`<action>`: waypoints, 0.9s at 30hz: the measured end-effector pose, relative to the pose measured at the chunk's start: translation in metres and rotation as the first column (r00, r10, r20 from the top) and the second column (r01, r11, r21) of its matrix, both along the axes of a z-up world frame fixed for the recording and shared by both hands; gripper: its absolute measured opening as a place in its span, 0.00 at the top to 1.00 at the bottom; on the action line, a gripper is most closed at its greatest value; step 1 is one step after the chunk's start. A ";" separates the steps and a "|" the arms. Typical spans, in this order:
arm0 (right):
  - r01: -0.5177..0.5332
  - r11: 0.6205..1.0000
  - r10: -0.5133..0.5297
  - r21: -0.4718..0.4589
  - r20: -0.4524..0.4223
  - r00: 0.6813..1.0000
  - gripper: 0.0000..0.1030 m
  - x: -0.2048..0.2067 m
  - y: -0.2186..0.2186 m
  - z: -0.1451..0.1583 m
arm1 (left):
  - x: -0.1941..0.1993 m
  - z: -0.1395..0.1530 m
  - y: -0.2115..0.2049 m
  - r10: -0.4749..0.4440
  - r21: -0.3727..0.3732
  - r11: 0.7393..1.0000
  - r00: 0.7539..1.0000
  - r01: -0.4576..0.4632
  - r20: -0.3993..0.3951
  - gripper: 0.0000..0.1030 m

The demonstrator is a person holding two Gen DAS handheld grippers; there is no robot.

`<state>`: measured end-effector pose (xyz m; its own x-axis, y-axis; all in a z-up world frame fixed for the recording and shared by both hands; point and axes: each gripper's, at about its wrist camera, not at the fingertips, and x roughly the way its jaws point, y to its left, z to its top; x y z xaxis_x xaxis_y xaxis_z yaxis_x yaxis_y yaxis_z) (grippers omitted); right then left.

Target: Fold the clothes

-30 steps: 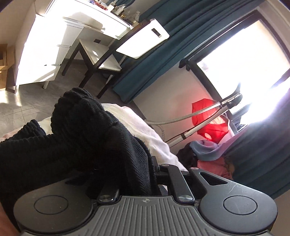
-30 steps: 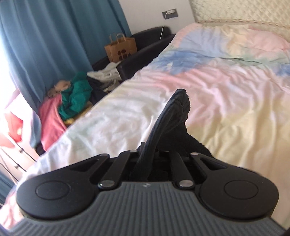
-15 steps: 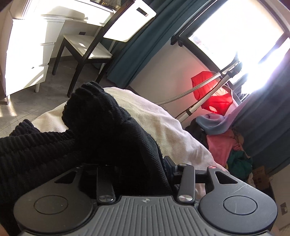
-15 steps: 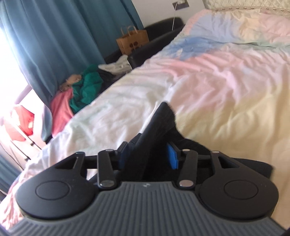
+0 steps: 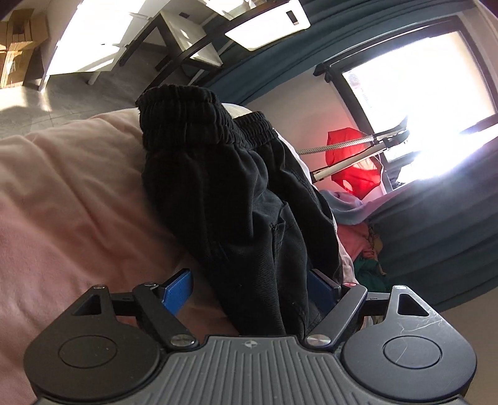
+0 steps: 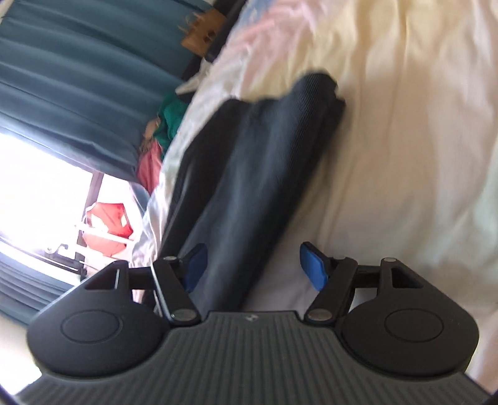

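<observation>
Left gripper (image 5: 250, 288): jaws opening, blue pads spread wide. The left pad (image 5: 177, 291) stands clear of cloth; the right pad (image 5: 320, 288) sits against or just behind the garment's edge, contact not resolvable. The gripper points forward and somewhat downward over the bed. No squeeze visible.

Black trousers (image 5: 230, 199): lying on the bedspread (image 5: 71, 199), running from between the left jaws out toward 12 o'clock. Elastic waistband (image 5: 183, 109) at the far end, gathered and doubled, a second band layer just to its 3 o'clock side. Cloth looks folded lengthwise into a thick strip.

Right gripper (image 6: 250, 264): jaws opening, blue pads apart. The left pad touches or nearly touches the dark cloth; the right pad (image 6: 312, 264) is free over bare sheet. It is pitched downward and rolled, so the window lies at 9 o'clock in its view. Frame blurred.

Same black trousers (image 6: 258, 174) in the right wrist view: a long folded strip running from the jaw gap toward 12–1 o'clock, flat on the pale pastel bedspread (image 6: 404, 140). The far end is squared off.

Surroundings, left view: red garment (image 5: 354, 165) on a drying rack at 2 o'clock before a bright window (image 5: 420, 109), teal curtain (image 5: 435, 243) at 3 o'clock, a dark-framed chair (image 5: 249, 25) at 12 o'clock. Right view: teal curtain (image 6: 93, 78) at 10 o'clock, heap of clothes (image 6: 162, 137) beside the bed, brown paper bag (image 6: 202, 31) at 11 o'clock.
</observation>
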<state>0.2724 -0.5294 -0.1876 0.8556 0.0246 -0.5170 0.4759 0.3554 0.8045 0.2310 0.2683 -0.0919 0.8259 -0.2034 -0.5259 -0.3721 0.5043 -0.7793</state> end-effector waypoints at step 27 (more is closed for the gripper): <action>0.113 0.977 -0.106 -0.182 0.051 0.993 0.90 0.011 -0.029 0.059 | 0.005 0.089 0.015 0.214 0.112 0.970 0.976 -0.216 0.025 0.82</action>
